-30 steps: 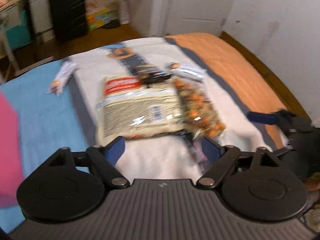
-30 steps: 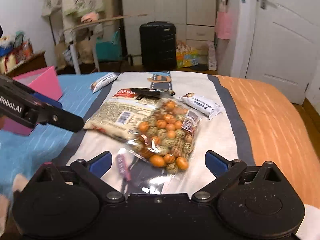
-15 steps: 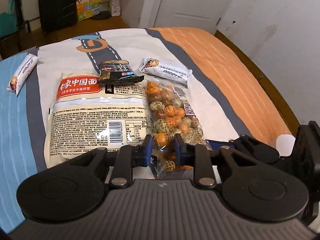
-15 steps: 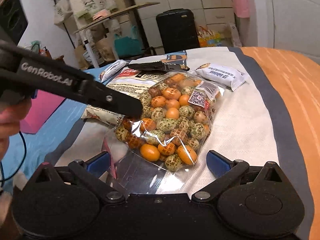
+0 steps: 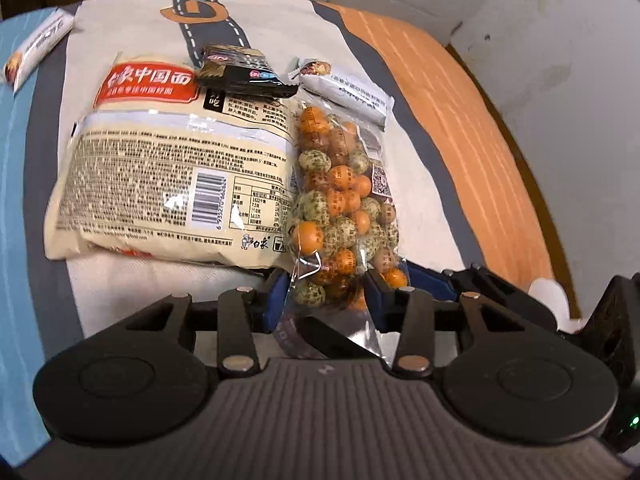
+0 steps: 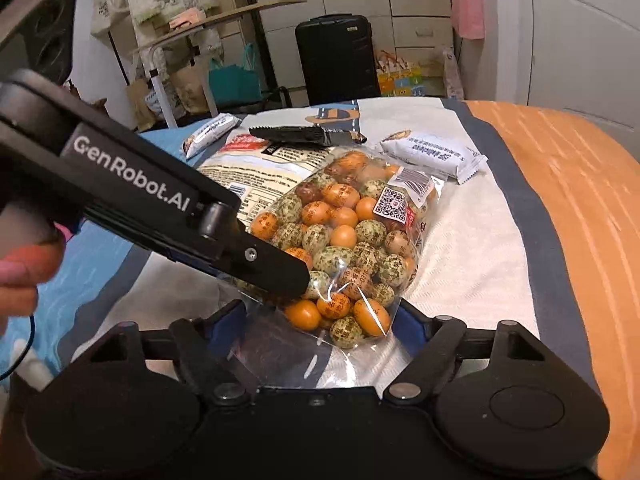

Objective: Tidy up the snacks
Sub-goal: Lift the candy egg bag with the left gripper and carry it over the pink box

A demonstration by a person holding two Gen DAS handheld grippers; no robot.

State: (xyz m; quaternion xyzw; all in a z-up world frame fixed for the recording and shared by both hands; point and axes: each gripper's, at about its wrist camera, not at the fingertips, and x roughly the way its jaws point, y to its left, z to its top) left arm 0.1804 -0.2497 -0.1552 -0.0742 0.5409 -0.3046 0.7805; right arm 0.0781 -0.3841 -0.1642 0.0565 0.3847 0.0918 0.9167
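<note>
Right wrist view: left gripper [image 6: 280, 280] crossing from the left, a hand [image 6: 20, 276] behind it; suitcase [image 6: 338, 60] and door [image 6: 580, 32] beyond the bed [image 6: 560, 200]. Left wrist view: barcode side of the noodle pack [image 5: 172, 176]. The clear bag [image 5: 344, 208] holds orange and speckled-green balls and lies on the bed between both grippers. Left jaws, just reopening, flank its near end, pad contact unclear; right gripper [image 6: 320, 320] jaws, just narrowing, stand apart round it, not pressing.
</note>
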